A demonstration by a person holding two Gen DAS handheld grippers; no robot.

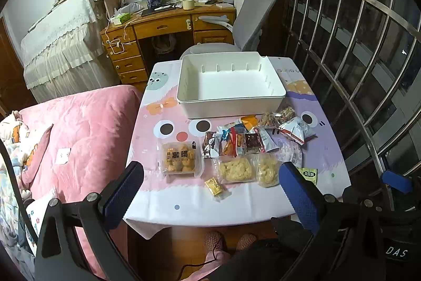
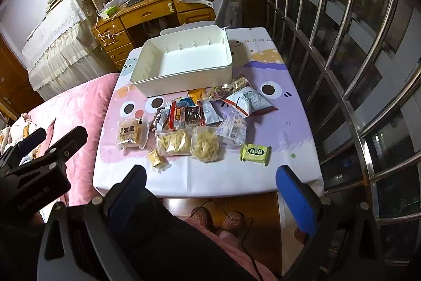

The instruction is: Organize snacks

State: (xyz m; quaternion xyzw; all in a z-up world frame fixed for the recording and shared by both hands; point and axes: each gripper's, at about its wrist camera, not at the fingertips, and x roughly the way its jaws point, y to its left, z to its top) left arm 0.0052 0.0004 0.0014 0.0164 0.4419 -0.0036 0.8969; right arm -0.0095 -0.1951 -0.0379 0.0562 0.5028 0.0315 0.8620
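Both my left gripper and right gripper are spread wide, holding nothing, near shiny snack packets; empty white plastic box sits far.

**Readable text**

"DAS" in white on the right gripper body. "GeoRobot.AI", partly legible, on the left gripper body. Tablecloth print "GOOD L…", cut off. Snack labels too small to read.
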